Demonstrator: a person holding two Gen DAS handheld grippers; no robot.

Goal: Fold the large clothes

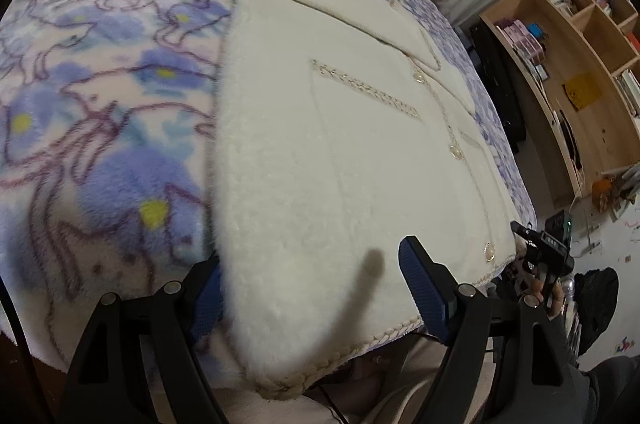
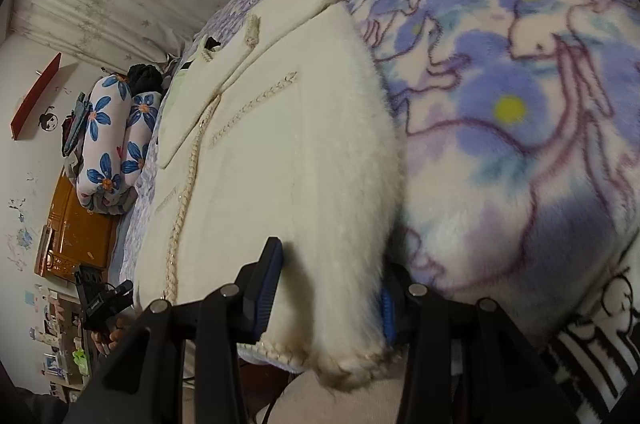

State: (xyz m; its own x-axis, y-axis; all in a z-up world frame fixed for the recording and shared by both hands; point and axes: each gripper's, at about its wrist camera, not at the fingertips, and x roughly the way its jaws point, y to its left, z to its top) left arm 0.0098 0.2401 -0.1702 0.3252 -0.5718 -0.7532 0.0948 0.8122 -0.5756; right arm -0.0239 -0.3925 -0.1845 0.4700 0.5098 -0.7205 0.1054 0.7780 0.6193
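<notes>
Both grippers, left [image 1: 310,288] and right [image 2: 328,292], straddle jacket [image 1: 340,144] hem on bed [image 1: 100,64], jaws wide; sleeves already folded in, your final fold remains.

A fluffy cream jacket [image 1: 320,152] with braided trim is seen on a plush fleece blanket [image 1: 100,84] — matt, soft.

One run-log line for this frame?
fold | cream coat flat on floral blanket | left tool, right tool open, straddling hem corners
</notes>
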